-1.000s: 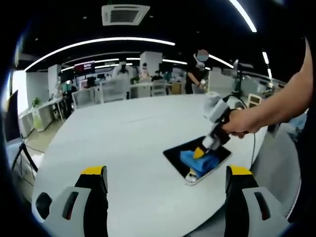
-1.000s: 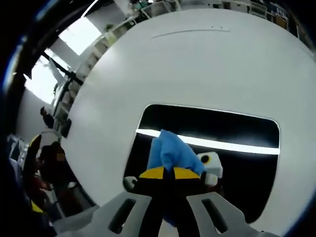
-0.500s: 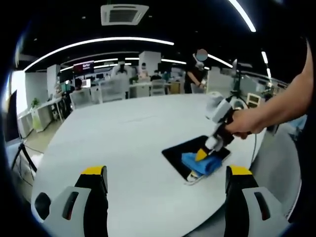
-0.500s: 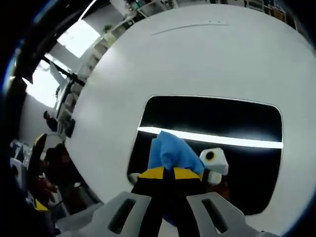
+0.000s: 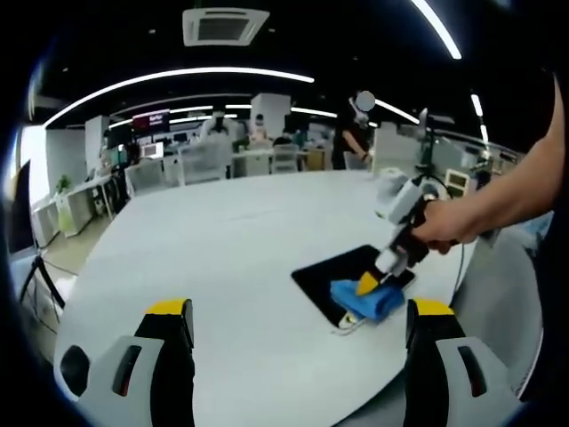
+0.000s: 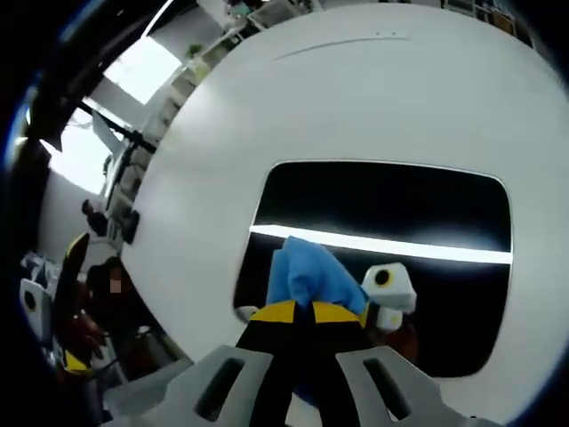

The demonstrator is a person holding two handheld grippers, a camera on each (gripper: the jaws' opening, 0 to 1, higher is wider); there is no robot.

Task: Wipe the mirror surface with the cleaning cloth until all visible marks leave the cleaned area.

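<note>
A dark rectangular mirror (image 5: 342,271) (image 6: 382,209) lies flat on the round white table (image 5: 222,267), near its right edge. A blue cleaning cloth (image 5: 366,299) (image 6: 307,276) rests on the mirror's near end. My right gripper (image 6: 311,313) (image 5: 369,283), held by a person's hand (image 5: 440,227), is shut on the cloth and presses it onto the glass. My left gripper (image 5: 298,311) stands open over the table's near edge, well short of the mirror, with nothing between its yellow-tipped fingers (image 5: 169,309).
A bright ceiling light strip reflects across the mirror (image 6: 427,253). Bare white tabletop (image 6: 356,98) spreads beyond the mirror. Desks, chairs and standing people (image 5: 351,133) fill the office behind. A tripod stand (image 5: 428,142) rises at the right.
The right gripper has dragged the cloth toward the mirror's near, right end, and more dark glass now lies bare beyond it. The left gripper has stayed put.
</note>
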